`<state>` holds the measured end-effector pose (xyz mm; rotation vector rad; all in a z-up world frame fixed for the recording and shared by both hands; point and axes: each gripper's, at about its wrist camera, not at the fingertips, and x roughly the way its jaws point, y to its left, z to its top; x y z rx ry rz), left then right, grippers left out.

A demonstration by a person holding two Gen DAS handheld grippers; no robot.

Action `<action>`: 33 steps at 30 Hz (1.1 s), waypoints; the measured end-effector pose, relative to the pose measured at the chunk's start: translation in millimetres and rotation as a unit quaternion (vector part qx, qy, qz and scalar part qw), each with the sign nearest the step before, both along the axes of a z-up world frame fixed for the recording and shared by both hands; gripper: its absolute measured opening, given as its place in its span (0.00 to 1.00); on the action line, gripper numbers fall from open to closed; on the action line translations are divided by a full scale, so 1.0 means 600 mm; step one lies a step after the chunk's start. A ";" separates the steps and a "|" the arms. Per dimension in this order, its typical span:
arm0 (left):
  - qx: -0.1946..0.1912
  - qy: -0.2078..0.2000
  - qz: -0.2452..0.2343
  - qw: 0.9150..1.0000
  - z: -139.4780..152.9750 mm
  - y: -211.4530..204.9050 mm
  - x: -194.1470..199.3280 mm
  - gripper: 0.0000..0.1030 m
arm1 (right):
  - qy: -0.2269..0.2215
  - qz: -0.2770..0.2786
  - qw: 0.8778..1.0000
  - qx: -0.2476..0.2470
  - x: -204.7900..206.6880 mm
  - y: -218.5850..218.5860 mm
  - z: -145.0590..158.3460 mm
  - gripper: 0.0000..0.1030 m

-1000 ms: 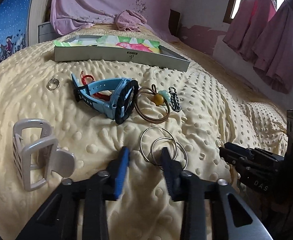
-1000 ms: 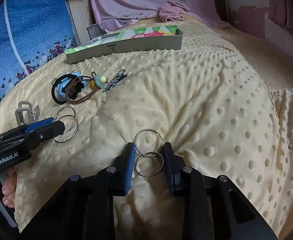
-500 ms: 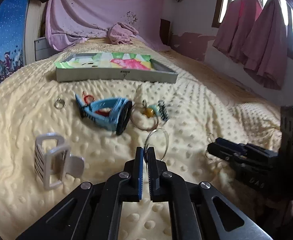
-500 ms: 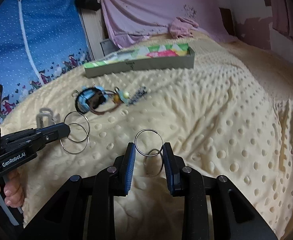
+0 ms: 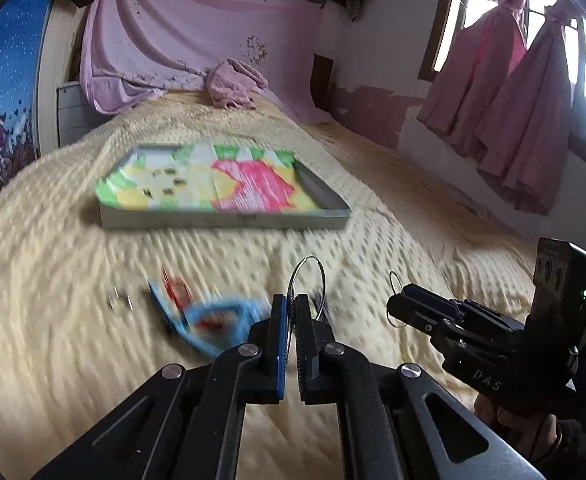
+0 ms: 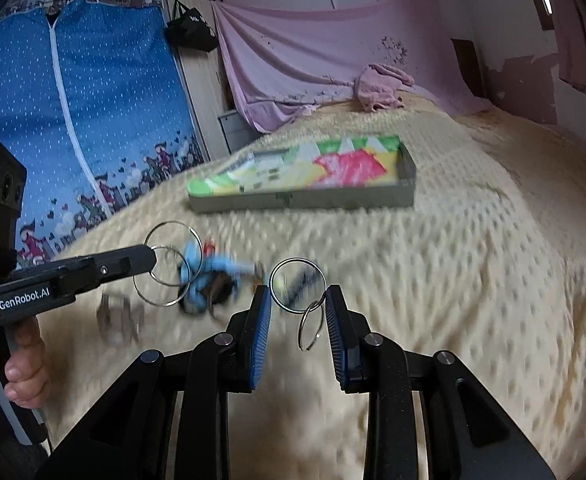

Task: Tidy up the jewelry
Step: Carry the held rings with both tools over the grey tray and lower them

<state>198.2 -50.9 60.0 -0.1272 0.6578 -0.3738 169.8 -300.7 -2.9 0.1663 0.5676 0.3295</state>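
Note:
My left gripper (image 5: 291, 308) is shut on a pair of linked silver hoop rings (image 5: 307, 280) and holds them above the bed; they also show in the right wrist view (image 6: 169, 268). My right gripper (image 6: 298, 304) grips a second pair of linked silver rings (image 6: 298, 286) across the jaws, with one ring hanging below, lifted off the blanket. In the left wrist view the right gripper (image 5: 399, 304) shows with a ring edge sticking out. The shallow box (image 5: 221, 184) with a colourful lining lies ahead on the bed, also in the right wrist view (image 6: 305, 178).
On the yellow dotted blanket (image 5: 53, 280) lie a blue watch (image 5: 213, 316), a small silver ring (image 5: 119, 302), hair ties and a grey hair claw (image 6: 119, 320), all blurred. A pink cloth (image 5: 233, 84) lies at the bed's far end.
Both grippers closed on their ring pairs and lifted them off the blanket. They have risen and moved toward the box, which now looks closer.

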 end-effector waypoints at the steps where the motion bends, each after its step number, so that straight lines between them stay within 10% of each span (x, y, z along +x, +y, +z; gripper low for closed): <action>1: 0.002 -0.004 0.003 1.000 0.003 0.004 0.010 0.04 | -0.004 0.001 1.000 0.002 0.017 0.003 0.009 0.24; 15: -0.018 -0.005 0.050 0.999 0.013 0.089 0.268 0.04 | -0.029 0.000 0.999 0.020 0.300 0.085 0.075 0.24; 33: -0.025 0.110 0.067 0.991 -0.095 0.119 0.356 0.04 | 0.097 -0.001 0.995 -0.025 0.426 0.156 -0.042 0.25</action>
